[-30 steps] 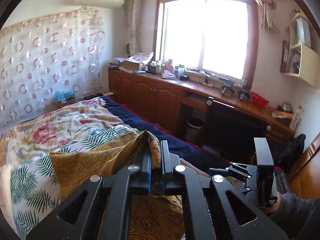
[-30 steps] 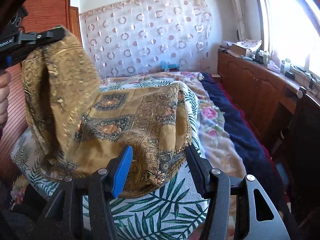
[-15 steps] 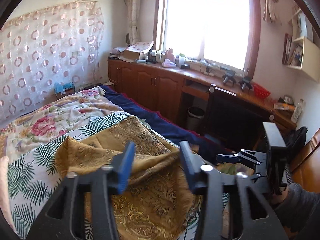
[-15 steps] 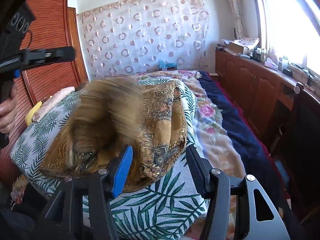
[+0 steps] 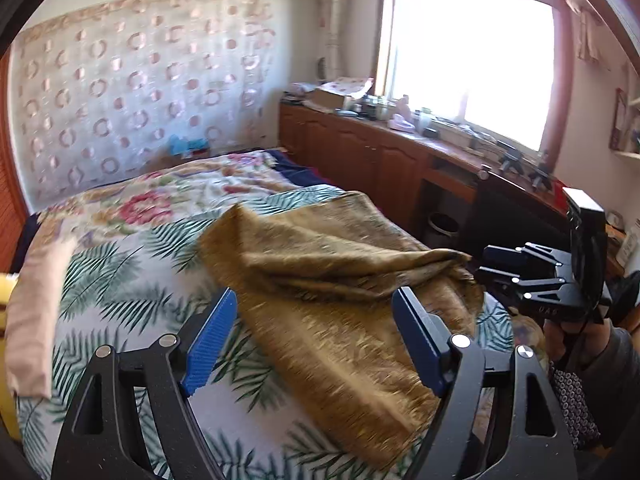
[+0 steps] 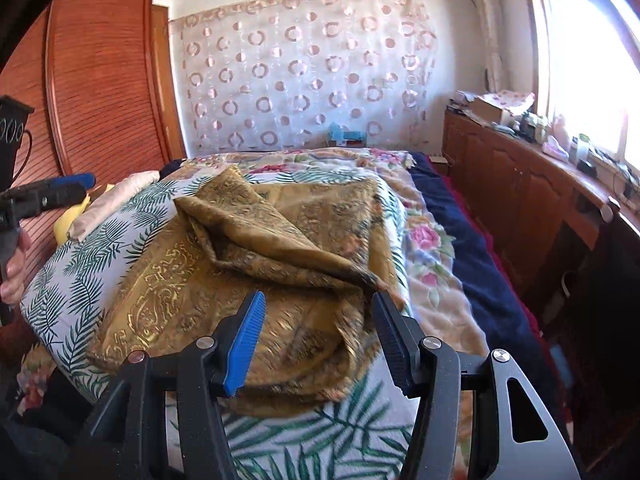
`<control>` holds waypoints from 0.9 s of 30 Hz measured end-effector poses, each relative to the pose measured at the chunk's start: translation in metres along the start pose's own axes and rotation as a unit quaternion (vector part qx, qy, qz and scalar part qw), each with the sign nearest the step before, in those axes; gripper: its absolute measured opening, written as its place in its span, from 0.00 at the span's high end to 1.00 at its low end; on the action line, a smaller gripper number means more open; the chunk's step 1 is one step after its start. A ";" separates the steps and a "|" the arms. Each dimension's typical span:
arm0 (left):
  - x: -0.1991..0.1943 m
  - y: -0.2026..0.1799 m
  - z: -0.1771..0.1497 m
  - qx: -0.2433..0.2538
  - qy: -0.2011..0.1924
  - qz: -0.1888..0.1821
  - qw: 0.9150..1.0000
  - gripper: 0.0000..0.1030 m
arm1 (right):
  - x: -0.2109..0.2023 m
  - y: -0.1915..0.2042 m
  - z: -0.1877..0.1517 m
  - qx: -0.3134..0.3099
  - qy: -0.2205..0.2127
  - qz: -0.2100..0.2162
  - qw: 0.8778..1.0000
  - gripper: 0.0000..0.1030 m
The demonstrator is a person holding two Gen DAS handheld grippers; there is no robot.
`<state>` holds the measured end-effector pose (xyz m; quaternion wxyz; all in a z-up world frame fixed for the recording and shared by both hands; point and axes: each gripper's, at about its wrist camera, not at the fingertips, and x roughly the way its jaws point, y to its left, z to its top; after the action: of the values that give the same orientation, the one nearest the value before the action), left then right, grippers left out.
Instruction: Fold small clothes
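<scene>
Left gripper (image 5: 314,340) angled down, jaws opening, nothing gripped. Right gripper (image 6: 318,340) part-open, empty. Gold cloth (image 6: 256,264) lies rumpled mid-frame on leaf-print bedspread (image 5: 120,280); window (image 5: 472,60) upper right.

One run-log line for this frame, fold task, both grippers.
stage: fold laid over | gold patterned cloth: lying on palm-leaf bedspread, unheld | left gripper: opening, nothing between | right gripper: open, empty

- A gold patterned cloth (image 5: 340,280) lies rumpled on the palm-leaf bedspread (image 5: 120,280).
- The left gripper (image 5: 316,340) hangs above the cloth's near edge, jaws opening, pads clear.
- The right gripper (image 5: 500,268) sits beside the cloth's right corner.
</scene>
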<state>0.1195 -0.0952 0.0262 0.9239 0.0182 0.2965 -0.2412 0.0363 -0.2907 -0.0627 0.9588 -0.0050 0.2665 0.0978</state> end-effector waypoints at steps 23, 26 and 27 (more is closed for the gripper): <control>0.006 0.063 -0.029 -0.036 0.007 0.043 0.998 0.22 | 0.101 0.060 0.076 -0.126 0.055 0.076 0.988 0.40; 0.015 0.072 -0.031 -0.044 0.014 0.044 0.998 0.22 | 0.124 0.067 0.085 -0.144 0.076 0.086 0.983 0.40; 0.017 0.074 -0.032 -0.046 0.017 0.044 0.998 0.22 | 0.130 0.069 0.088 -0.150 0.083 0.088 0.981 0.40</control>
<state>0.1482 -0.0311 -0.0173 0.9283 -0.0072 0.3215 -0.1864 0.1771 -0.1938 -0.0507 0.9095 -0.1335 0.3266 0.2200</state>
